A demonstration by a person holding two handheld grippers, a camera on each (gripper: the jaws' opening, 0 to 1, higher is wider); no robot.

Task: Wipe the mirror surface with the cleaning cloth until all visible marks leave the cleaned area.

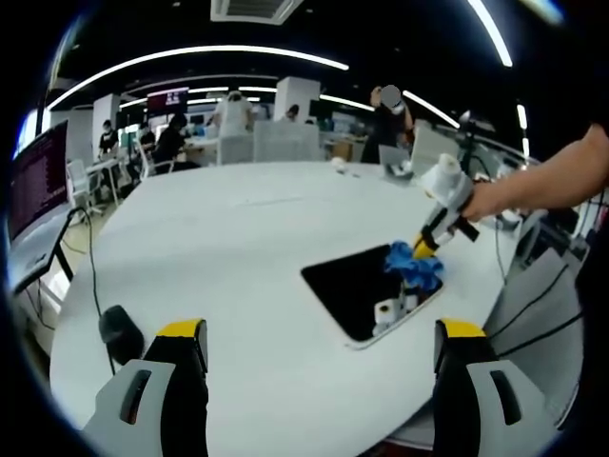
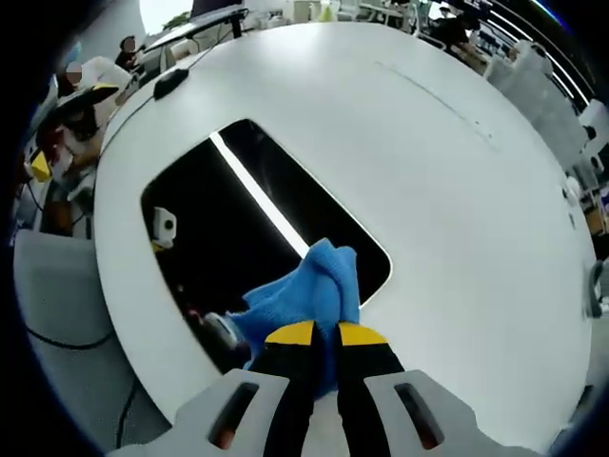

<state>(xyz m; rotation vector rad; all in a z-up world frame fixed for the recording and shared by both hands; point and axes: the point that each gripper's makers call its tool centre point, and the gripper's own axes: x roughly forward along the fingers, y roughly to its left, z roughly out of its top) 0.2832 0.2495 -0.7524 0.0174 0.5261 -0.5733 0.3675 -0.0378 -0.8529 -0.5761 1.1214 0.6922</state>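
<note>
The left gripper (image 1: 319, 357) shows two pale grey fingers (image 1: 162, 400), each capped with a yellow tip over a black pad and carrying a dark oblong slot along its shell. The right gripper (image 2: 325, 335), seen from its own camera, has the same grey shells with slots, black inner faces and yellow tips. From across the tabletop, it appears white-bodied with black and yellow parts on a bare forearm (image 1: 557, 176).

Bare table (image 1: 238, 248) around mirror (image 1: 347, 286)
</note>
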